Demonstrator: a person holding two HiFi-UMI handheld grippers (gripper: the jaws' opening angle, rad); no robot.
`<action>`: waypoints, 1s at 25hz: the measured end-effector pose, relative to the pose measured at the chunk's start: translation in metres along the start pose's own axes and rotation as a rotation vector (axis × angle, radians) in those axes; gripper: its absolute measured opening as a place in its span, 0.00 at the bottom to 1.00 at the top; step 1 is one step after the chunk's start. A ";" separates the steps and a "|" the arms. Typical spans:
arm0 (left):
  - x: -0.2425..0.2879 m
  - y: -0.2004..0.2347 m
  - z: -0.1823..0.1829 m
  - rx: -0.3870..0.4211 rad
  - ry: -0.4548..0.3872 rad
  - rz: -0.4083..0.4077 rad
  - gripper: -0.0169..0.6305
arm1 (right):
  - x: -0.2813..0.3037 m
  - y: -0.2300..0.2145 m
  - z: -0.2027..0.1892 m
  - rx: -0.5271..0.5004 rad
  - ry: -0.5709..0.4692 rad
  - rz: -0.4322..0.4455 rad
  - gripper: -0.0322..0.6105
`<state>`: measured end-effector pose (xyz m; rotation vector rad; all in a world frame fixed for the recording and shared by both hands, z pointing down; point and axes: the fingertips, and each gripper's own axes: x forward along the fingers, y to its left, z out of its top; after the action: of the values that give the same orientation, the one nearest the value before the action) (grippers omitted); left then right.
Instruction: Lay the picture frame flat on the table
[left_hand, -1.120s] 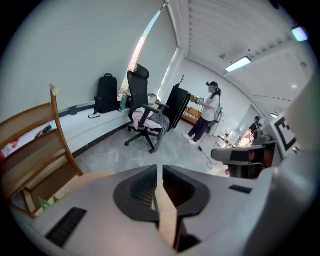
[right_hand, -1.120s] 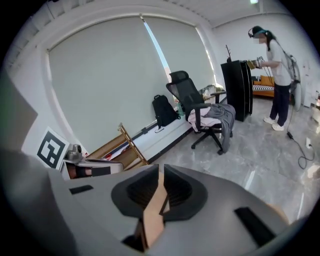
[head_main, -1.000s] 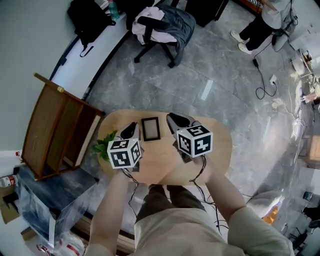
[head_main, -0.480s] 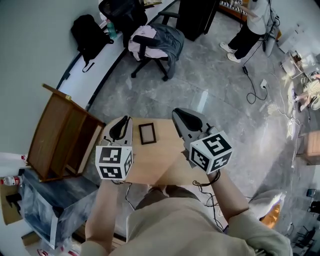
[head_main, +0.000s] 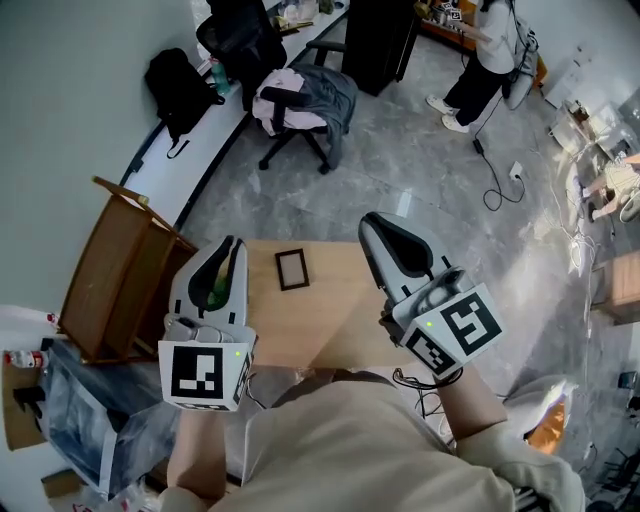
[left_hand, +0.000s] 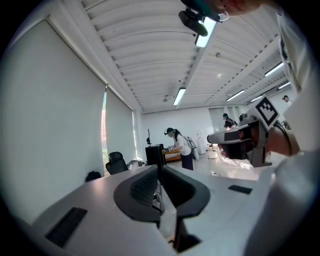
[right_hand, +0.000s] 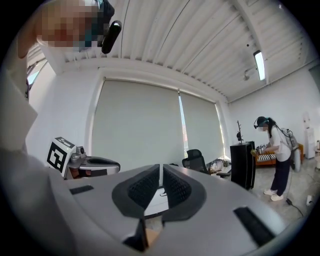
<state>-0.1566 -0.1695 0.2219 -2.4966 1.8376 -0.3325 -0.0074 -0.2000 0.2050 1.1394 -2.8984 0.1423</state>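
Observation:
A small dark picture frame lies flat on the round wooden table, near its far edge. Both grippers are held well above the table, close to the head camera. My left gripper hangs left of the frame, and my right gripper hangs to its right. Neither touches the frame. In the left gripper view my left gripper points out into the room with its jaws together and nothing between them. In the right gripper view my right gripper shows only a thin slit between its pads, also with nothing held.
A wooden shelf unit stands left of the table. Beyond it are an office chair draped with clothes, a black backpack and a black cabinet. A person stands at the far right, with cables on the floor nearby.
Both grippers have risen from table level beside the frame up toward the head camera. The frame stays flat on the table and now looks smaller and farther away.

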 end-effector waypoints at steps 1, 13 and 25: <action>-0.009 -0.003 0.007 0.004 -0.015 -0.002 0.07 | -0.007 0.005 0.007 -0.004 -0.013 0.001 0.07; -0.086 -0.040 0.036 0.012 -0.080 -0.015 0.07 | -0.084 0.049 0.055 -0.035 -0.136 -0.036 0.06; -0.099 -0.068 0.021 0.036 -0.050 -0.065 0.07 | -0.125 0.064 0.030 -0.055 -0.118 -0.093 0.05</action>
<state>-0.1170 -0.0573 0.1955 -2.5211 1.7199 -0.2995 0.0413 -0.0711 0.1636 1.3139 -2.9208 -0.0065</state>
